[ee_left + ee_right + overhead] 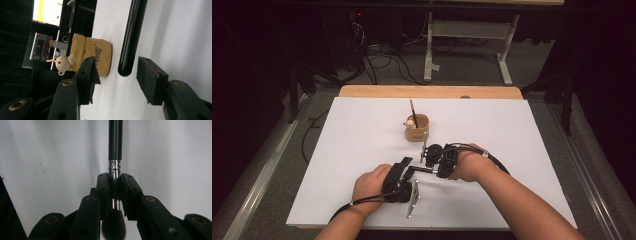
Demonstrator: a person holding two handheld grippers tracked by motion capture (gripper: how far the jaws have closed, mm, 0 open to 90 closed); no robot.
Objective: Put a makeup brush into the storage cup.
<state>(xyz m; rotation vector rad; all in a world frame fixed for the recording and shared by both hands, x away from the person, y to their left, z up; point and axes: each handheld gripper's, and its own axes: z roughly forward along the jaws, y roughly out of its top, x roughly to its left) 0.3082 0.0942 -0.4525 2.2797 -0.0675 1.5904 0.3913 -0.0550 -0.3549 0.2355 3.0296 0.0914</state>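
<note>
My right gripper (pixel 115 178) is shut on a brush, its pads pressing the silver ferrule (pixel 115 168); the dark bristles (pixel 113 225) sit behind the pads and the black handle (pixel 115 140) runs out ahead. In the high view this gripper (pixel 434 167) holds the brush level above the white sheet, handle toward my left gripper (pixel 410 168). The left gripper (pixel 116 62) is open, and the rounded end of the handle (pixel 131 35) lies between its jaws with a gap on each side. Beyond it stands a tan holder cup (pixel 96 56) with a small bear figure (pixel 62 64).
The tan cup (pixel 417 128) stands mid-sheet with a pencil (pixel 413 112) upright in it. The white sheet (pixel 362 150) covers a wooden table (pixel 427 91). Cables and a table frame (pixel 429 50) lie on the floor beyond. Lit screens (pixel 47 11) glow off the table's side.
</note>
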